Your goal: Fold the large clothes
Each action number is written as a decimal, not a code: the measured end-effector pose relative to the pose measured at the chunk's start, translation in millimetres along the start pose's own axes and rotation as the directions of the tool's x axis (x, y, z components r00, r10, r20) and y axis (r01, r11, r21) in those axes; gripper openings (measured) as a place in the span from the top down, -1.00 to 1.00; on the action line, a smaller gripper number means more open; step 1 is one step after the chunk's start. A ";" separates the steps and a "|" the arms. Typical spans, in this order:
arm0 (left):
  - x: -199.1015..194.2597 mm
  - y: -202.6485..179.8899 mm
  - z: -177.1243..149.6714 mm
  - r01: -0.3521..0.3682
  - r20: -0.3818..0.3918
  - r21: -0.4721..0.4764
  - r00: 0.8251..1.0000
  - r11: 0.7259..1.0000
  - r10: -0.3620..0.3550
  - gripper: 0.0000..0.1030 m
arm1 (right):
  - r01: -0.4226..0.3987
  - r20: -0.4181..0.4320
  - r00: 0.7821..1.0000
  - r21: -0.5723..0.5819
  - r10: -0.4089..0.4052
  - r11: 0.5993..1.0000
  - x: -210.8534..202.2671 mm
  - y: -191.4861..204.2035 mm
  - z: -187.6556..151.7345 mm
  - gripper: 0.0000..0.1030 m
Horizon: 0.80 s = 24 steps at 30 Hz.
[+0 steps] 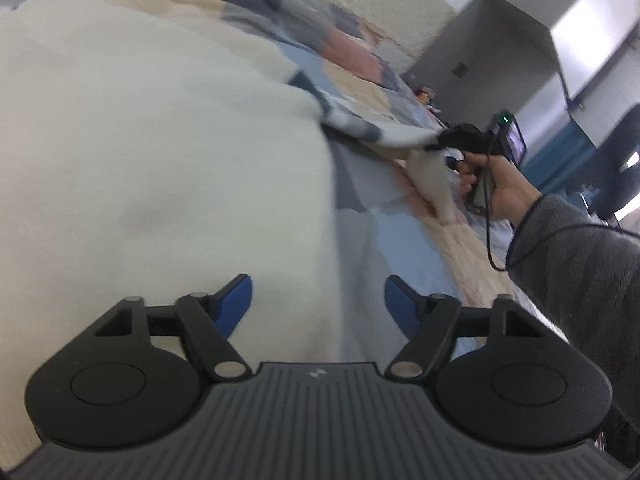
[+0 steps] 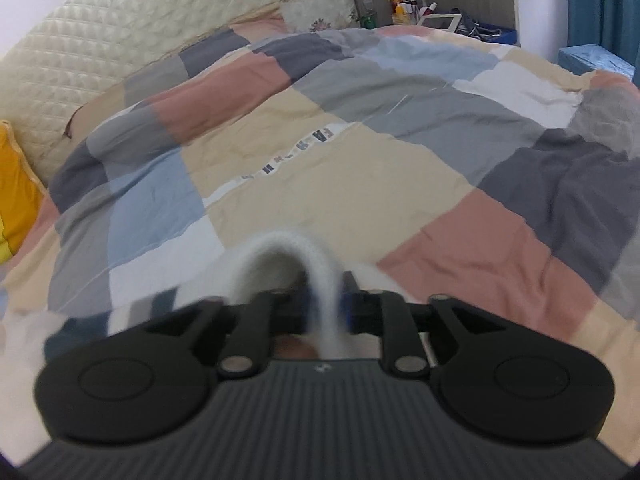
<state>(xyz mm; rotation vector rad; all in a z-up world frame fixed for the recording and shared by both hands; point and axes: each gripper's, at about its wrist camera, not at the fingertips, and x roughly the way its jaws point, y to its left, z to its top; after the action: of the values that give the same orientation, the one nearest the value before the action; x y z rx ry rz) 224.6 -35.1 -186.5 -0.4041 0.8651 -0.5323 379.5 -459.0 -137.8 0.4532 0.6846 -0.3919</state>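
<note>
Left gripper (image 1: 318,300): blue pads spread wide, nothing pinched. Poised over the near edge of a large cream fleece garment (image 1: 152,152); garment's right border running up between the two pads, left pad over cream fabric, right pad over the patchwork duvet (image 1: 360,216). Garment spread flat across the duvet, filling the left and centre of the left wrist view, blurred.

Right gripper (image 2: 326,302): jaws narrowly parted, a looped white band of the garment's fabric (image 2: 280,248) passing between the pads. Contact of pads with fabric not resolvable through the blur; grip cannot be told. Loop arching up and forward from the jaws, rest of fabric trailing down to the left, over the duvet.

From the left wrist view: right gripper at far right, held by a hand (image 1: 500,184) in a grey fleece sleeve (image 1: 580,264), black cable hanging below. A checked corner of fabric and a white fold hanging at its tip. Quilted headboard (image 2: 100,40) and bottles on a side shelf (image 2: 404,6) beyond the bed.
</note>
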 end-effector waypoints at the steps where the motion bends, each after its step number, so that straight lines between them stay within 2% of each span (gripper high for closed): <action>1: 0.2 -8.3 -2.1 0.014 -0.014 0.016 1.000 1.000 -0.014 -0.34 | 0.002 -0.002 1.000 0.001 -0.002 1.000 -5.8 -0.3 -1.5 0.00; 2: -0.6 -13.4 -6.1 0.019 -0.021 0.026 1.000 0.999 -0.018 -0.32 | 0.000 -0.004 1.000 0.005 0.000 1.000 -12.3 -1.2 -3.7 -0.17; 5: -4.1 -24.1 -18.1 -0.010 -0.025 0.018 1.000 1.000 0.011 -0.31 | -0.053 -0.017 0.998 -0.005 0.053 0.999 -34.0 -0.7 -14.1 -0.16; 8: -12.7 -19.9 -30.9 -0.018 -0.032 -0.055 0.999 0.998 0.017 -0.31 | -0.092 -0.018 0.996 -0.039 0.091 0.995 -58.4 5.1 -28.9 -0.17; 10: -18.4 -17.7 -40.2 -0.031 -0.039 -0.094 0.999 0.995 0.027 -0.31 | -0.154 -0.044 0.987 -0.036 0.152 0.987 -74.8 10.8 -44.0 -0.17; 13: -25.2 -12.8 -52.9 -0.042 -0.050 -0.149 0.998 0.988 0.035 -0.42 | -0.223 -0.085 0.972 -0.040 0.219 0.974 -96.1 26.1 -69.1 -0.17; 14: -25.5 -10.7 -57.6 -0.056 -0.059 -0.173 0.997 0.983 0.047 -0.54 | -0.255 -0.096 0.963 -0.033 0.251 0.966 -104.4 33.0 -80.3 -0.17; 15: -25.0 -7.2 -61.8 -0.069 -0.070 -0.205 0.996 0.976 0.056 -0.56 | -0.278 -0.113 0.955 -0.023 0.274 0.960 -110.5 38.5 -88.9 -0.17; 18: -25.5 6.7 -78.7 -0.052 -0.088 -0.321 0.996 0.946 0.025 -0.56 | -0.353 -0.151 0.922 0.045 0.356 0.935 -129.8 56.3 -119.4 -0.17; 20: -23.9 14.3 -84.7 -0.077 -0.095 -0.362 0.994 0.929 0.046 -0.56 | -0.380 -0.200 0.899 0.085 0.389 0.921 -138.8 69.0 -138.4 -0.17; 22: -22.9 25.7 -89.2 -0.073 -0.085 -0.425 0.996 0.902 0.040 -0.56 | -0.388 -0.228 0.887 0.100 0.401 0.916 -150.4 82.3 -156.6 -0.17; 24: -21.5 38.1 -93.1 -0.060 -0.055 -0.504 0.998 0.861 0.037 -0.56 | -0.406 -0.242 0.875 0.105 0.419 0.908 -160.2 92.4 -170.6 -0.17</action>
<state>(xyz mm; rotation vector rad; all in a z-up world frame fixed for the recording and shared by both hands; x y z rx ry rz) 149.1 -3.1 -248.6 -0.8528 1.0551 -0.2586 223.4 -262.4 -121.5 0.6918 0.8101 0.0598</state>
